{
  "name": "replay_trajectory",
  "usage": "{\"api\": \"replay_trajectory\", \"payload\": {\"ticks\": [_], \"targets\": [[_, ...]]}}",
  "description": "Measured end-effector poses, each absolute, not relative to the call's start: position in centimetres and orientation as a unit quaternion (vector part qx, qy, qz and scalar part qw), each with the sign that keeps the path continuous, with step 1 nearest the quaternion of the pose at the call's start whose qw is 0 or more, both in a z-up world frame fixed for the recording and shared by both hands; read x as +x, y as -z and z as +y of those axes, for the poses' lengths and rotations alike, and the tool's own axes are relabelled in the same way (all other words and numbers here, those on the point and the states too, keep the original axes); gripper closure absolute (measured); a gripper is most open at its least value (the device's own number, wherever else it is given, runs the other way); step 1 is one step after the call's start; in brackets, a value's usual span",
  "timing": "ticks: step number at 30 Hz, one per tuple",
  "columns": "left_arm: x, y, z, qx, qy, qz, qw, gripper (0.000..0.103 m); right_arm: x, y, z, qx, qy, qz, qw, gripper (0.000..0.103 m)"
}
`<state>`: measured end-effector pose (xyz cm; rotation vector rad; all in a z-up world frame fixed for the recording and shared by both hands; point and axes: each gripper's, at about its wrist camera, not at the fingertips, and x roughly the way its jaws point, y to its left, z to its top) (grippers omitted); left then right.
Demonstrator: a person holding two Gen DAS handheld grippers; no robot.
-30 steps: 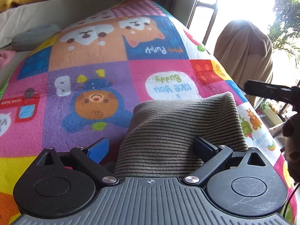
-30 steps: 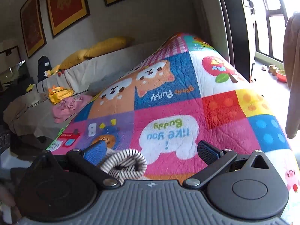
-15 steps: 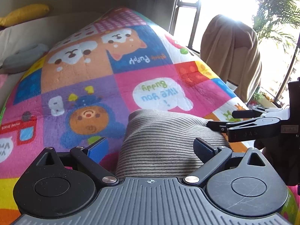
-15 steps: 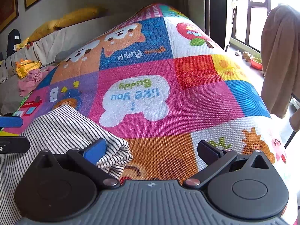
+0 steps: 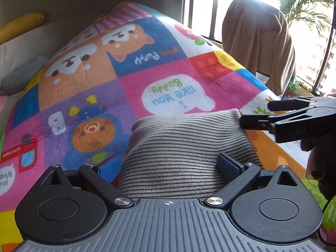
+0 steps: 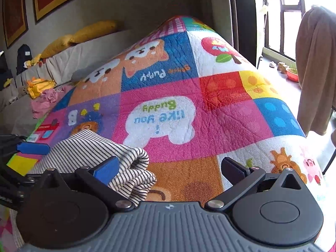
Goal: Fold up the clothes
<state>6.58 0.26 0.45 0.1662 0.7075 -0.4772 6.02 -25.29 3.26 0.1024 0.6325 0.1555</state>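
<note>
A folded black-and-white striped garment (image 5: 184,145) lies on the colourful cartoon mat (image 5: 126,88). My left gripper (image 5: 168,166) is open, its blue pads on either side of the garment's near edge. My right gripper (image 6: 168,168) is open over the garment's right corner (image 6: 126,168), with the folded edge by its left pad. The right gripper also shows in the left wrist view (image 5: 294,117) at the garment's right edge. The left gripper's blue pad shows at the left of the right wrist view (image 6: 32,148).
A brown cloth (image 5: 258,42) hangs over a chair by the window. A sofa (image 6: 63,63) with yellow cushions (image 6: 84,33) and loose pink and yellow clothes (image 6: 44,94) stands at the back left. The mat's right edge (image 6: 310,163) drops off to the floor.
The right gripper has come in low to the garment's right corner. The left gripper has stayed astride the garment's near edge. Both stayed open.
</note>
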Motion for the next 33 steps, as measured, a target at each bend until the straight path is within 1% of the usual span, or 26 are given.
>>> {"api": "replay_trajectory", "payload": {"ticks": [3, 8, 20, 22, 27, 33], "targets": [[6.5, -0.4, 0.4, 0.081, 0.231, 0.342, 0.907, 0.003, 5.4, -3.9, -24.6, 0.048, -0.1, 0.304, 0.946, 0.0], [6.4, -0.1, 0.6, 0.078, 0.231, 0.341, 0.908, 0.003, 5.7, -2.6, -23.1, 0.019, -0.099, 0.323, 0.941, 0.0], [6.0, 0.7, 0.6, 0.074, 0.241, 0.339, 0.906, 0.003, 5.5, -0.6, -23.7, 0.038, -0.093, 0.346, 0.933, 0.0], [5.9, 0.8, 0.6, 0.074, 0.24, 0.338, 0.907, 0.003, 5.6, -1.1, -23.8, 0.039, -0.092, 0.347, 0.932, 0.0], [5.9, 0.9, 0.9, 0.068, 0.238, 0.339, 0.908, 0.003, 5.8, -3.4, -23.4, 0.041, -0.094, 0.316, 0.943, 0.0], [5.7, 0.9, 1.0, 0.069, 0.233, 0.338, 0.909, 0.003, 6.8, -4.2, -22.3, 0.032, -0.096, 0.307, 0.946, 0.0]]}}
